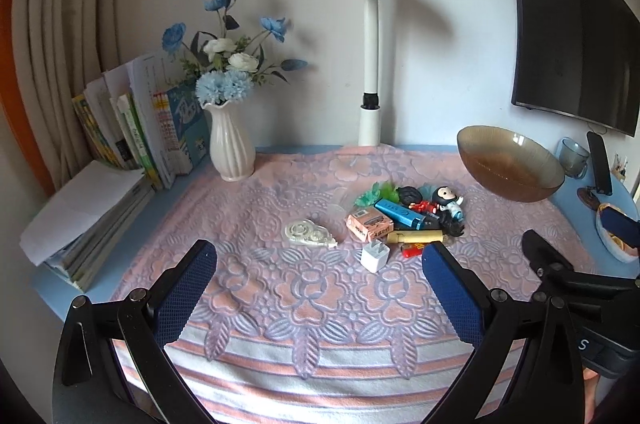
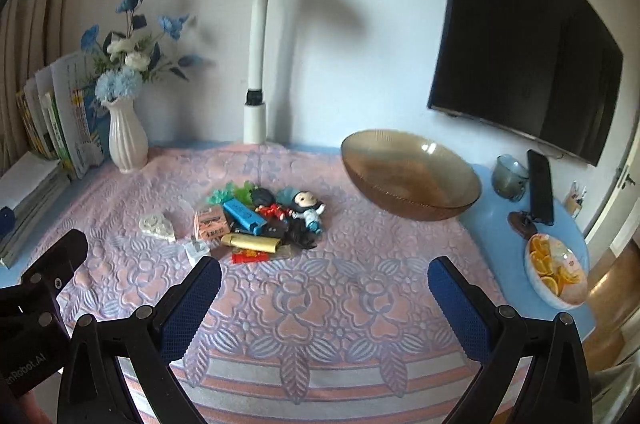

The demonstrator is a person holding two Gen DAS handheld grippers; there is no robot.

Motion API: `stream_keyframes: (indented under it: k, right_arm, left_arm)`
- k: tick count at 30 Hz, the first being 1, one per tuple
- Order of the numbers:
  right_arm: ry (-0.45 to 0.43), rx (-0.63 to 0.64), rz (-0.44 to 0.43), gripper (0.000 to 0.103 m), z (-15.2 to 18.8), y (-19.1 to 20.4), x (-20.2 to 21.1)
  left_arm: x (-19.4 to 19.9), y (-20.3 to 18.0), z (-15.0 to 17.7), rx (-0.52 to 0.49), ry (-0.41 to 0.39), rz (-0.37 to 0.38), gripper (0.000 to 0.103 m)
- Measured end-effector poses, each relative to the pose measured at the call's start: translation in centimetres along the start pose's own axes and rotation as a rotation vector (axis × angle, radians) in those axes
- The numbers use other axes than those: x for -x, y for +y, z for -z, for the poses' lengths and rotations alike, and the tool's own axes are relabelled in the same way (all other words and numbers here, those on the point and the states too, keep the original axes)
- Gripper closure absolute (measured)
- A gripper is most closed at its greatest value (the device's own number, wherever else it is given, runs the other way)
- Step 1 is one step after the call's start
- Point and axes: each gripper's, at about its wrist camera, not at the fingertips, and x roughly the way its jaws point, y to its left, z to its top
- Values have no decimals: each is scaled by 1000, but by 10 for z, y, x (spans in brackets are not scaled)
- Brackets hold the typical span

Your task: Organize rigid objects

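Observation:
A pile of small objects lies mid-table on the pink cloth: a white correction tape (image 1: 310,232) (image 2: 157,225), a pink box (image 1: 369,224) (image 2: 211,222), a blue case (image 1: 400,213) (image 2: 245,215), a doll figure (image 1: 447,202) (image 2: 307,205), a gold tube (image 1: 414,236) (image 2: 251,243), a red lighter (image 1: 414,249) (image 2: 250,257) and a white charger (image 1: 375,255) (image 2: 197,248). An amber glass bowl (image 1: 510,163) (image 2: 410,174) stands to their right. My left gripper (image 1: 320,264) is open and empty, short of the pile. My right gripper (image 2: 324,282) is open and empty, near the pile's front.
A white vase of blue flowers (image 1: 232,148) (image 2: 126,140), books (image 1: 136,128) and a white lamp (image 1: 370,96) (image 2: 256,112) stand at the back. A monitor (image 2: 528,56) hangs right. A cup (image 2: 510,178), phone on stand (image 2: 540,188) and bowl of orange slices (image 2: 556,272) sit at right.

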Motion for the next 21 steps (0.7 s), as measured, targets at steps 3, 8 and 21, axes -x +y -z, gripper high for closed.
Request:
stream_keyframes:
  k: [3, 8, 21]
  right_arm:
    - [-72, -11, 60, 0, 6, -1, 13]
    - [-45, -11, 69, 0, 11, -5, 14]
    - [23, -29, 41, 0, 20, -13, -2]
  left_arm:
    - [8, -5, 5, -7, -15, -7, 1]
    - [15, -13, 8, -31, -19, -36, 1]
    - [2, -20, 11, -37, 29, -34, 1]
